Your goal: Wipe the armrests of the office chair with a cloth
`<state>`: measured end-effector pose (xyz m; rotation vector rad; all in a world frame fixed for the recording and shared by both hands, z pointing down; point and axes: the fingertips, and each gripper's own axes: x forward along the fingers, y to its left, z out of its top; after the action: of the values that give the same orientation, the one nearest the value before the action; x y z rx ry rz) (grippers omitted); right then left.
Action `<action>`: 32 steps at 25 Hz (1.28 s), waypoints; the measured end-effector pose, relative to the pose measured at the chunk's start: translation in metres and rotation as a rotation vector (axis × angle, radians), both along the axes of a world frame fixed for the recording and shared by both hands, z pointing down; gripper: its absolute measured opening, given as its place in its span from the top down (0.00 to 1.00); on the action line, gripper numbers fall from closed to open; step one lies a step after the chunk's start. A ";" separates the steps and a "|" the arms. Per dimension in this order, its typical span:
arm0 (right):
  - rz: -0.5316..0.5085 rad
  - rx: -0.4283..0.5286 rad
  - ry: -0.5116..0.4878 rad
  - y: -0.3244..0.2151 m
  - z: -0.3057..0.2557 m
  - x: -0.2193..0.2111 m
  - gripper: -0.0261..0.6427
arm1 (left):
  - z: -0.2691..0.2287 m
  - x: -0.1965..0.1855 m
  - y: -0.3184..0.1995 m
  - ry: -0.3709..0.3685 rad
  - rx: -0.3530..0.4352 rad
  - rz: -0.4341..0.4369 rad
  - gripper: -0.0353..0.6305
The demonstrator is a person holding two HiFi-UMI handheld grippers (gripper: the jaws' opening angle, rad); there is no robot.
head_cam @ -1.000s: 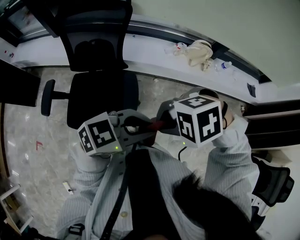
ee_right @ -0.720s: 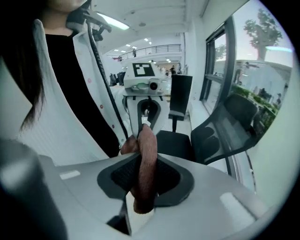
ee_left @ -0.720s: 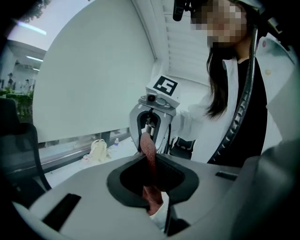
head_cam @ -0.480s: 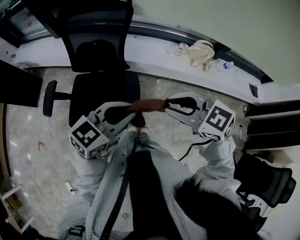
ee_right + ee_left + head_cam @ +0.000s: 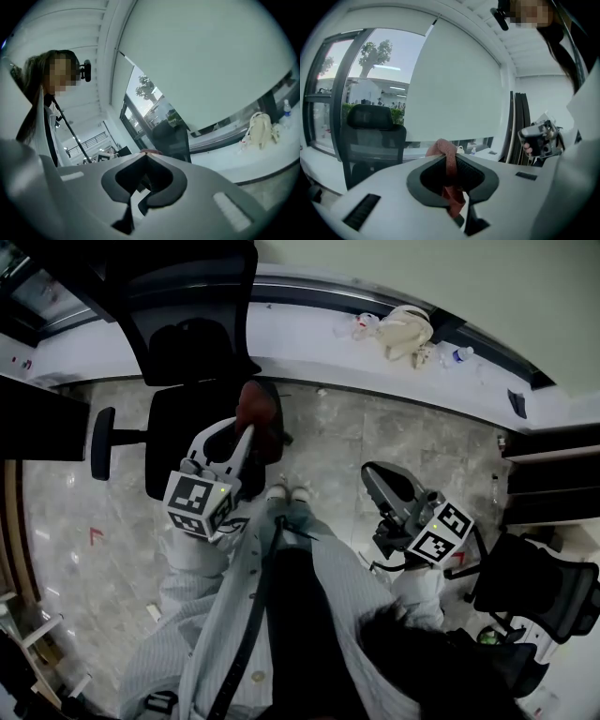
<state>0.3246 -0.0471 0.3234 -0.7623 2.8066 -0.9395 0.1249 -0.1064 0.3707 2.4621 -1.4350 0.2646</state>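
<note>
The black office chair point(image 5: 202, 418) stands at the upper left of the head view, with one armrest point(image 5: 100, 441) showing on its left side; the other armrest is hidden. My left gripper point(image 5: 246, 434) points at the seat's right edge and is shut on a reddish-brown cloth point(image 5: 255, 409), which bunches beyond the fingertips. In the left gripper view the cloth point(image 5: 440, 147) is pinched in the left gripper point(image 5: 449, 161), with the chair point(image 5: 370, 136) beyond. My right gripper point(image 5: 372, 474) hangs apart over the floor at the right, shut and holding nothing. In the right gripper view the right gripper point(image 5: 144, 155) has its tips together.
A white ledge point(image 5: 309, 334) runs along the window behind the chair, bearing a beige bag point(image 5: 405, 329) and a small bottle point(image 5: 459, 354). A second black chair point(image 5: 544, 589) stands at the lower right. Dark furniture sits at the left point(image 5: 37, 413) and right point(image 5: 553, 474) edges. The floor is marble tile.
The cloth was stretched between both grippers. The right gripper has let it go and swung away to the lower right; the left has carried the cloth up towards the chair seat.
</note>
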 end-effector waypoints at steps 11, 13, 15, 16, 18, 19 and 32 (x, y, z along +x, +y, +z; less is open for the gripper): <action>0.079 -0.058 0.085 -0.004 0.051 -0.019 0.96 | 0.151 -0.010 -0.116 -0.400 -0.180 0.009 0.88; 0.082 -0.081 0.098 -0.003 0.061 -0.020 0.96 | 0.175 -0.010 -0.136 -0.501 -0.181 0.028 0.88; 0.093 -0.110 0.101 -0.002 0.072 -0.018 0.96 | 0.200 -0.002 -0.148 -0.596 -0.205 0.091 0.88; 0.099 -0.128 0.099 -0.001 0.078 -0.017 0.96 | 0.213 0.003 -0.149 -0.641 -0.223 0.141 0.88; 0.106 -0.165 0.102 0.002 0.088 -0.015 0.96 | 0.239 0.017 -0.140 -0.714 -0.257 0.258 0.88; 0.106 -0.181 0.108 0.003 0.093 -0.015 0.96 | 0.251 0.024 -0.133 -0.738 -0.277 0.312 0.88; 0.057 -0.183 0.125 0.001 0.087 -0.022 0.96 | 0.248 0.060 -0.003 -0.768 -0.341 0.583 0.88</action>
<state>0.3028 -0.0457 0.4106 -0.9499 2.8131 -1.1913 0.1851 -0.1098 0.6184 2.5084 -0.7044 1.5588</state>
